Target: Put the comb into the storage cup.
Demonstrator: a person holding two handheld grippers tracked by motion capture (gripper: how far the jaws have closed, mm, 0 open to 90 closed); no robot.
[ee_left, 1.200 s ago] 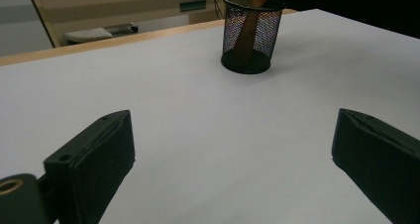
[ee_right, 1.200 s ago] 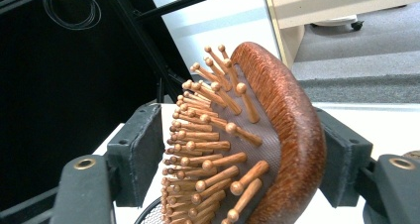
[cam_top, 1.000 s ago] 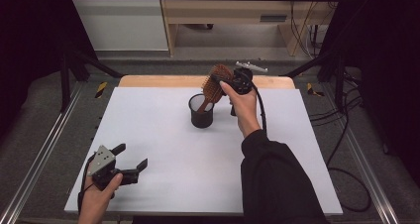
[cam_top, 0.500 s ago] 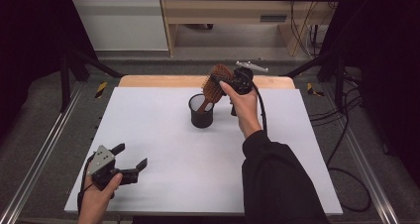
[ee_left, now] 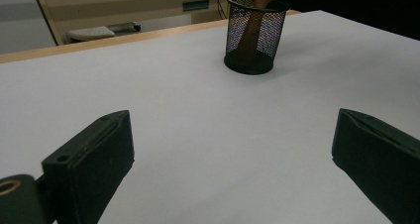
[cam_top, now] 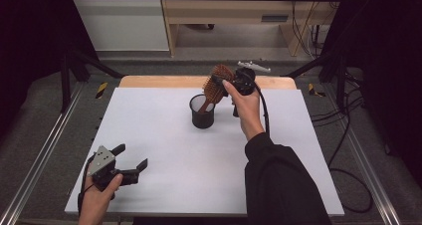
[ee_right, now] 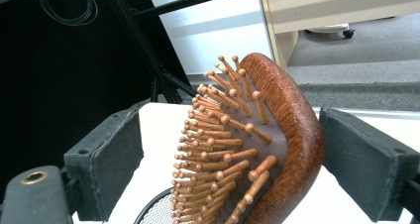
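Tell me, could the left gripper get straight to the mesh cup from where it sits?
Probably yes: bare white table lies between the open left gripper and the mesh cup, though the right gripper is around the hairbrush above.

A wooden hairbrush [cam_top: 217,83] stands handle-down in a black wire-mesh cup [cam_top: 202,112] near the far middle of the white table [cam_top: 164,135]. Its reddish-brown oval head [ee_right: 257,144] rises above the rim, tilted, with rows of round-tipped wooden pins on a grey pad (pins facing the left in the right gripper view). Through the mesh the handle [ee_left: 247,33] shows leaning inside the upright cup.
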